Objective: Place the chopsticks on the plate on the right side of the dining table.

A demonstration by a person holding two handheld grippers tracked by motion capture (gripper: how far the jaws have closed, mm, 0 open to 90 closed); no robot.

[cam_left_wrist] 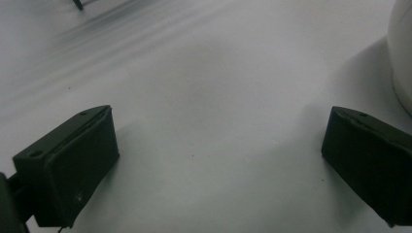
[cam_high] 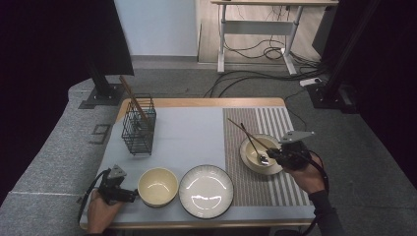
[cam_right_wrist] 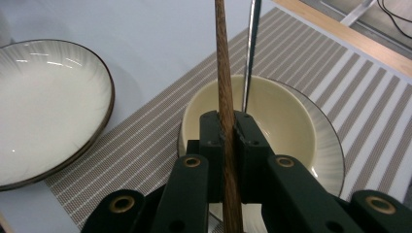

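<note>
Your right gripper (cam_right_wrist: pixel 228 131) is clamped on a wooden chopstick (cam_right_wrist: pixel 224 73), held above the cream bowl (cam_right_wrist: pixel 286 116) on the striped placemat (cam_right_wrist: pixel 145 141). A metal spoon (cam_right_wrist: pixel 250 53) leans inside that bowl. Your left gripper (cam_left_wrist: pixel 218 160) rests low over the table (cam_left_wrist: pixel 204 87) with its jaws spread wide, just beside a second cream bowl (cam_high: pixel 157 186). A ribbed plate (cam_high: pixel 205 191) sits between the two bowls.
</note>
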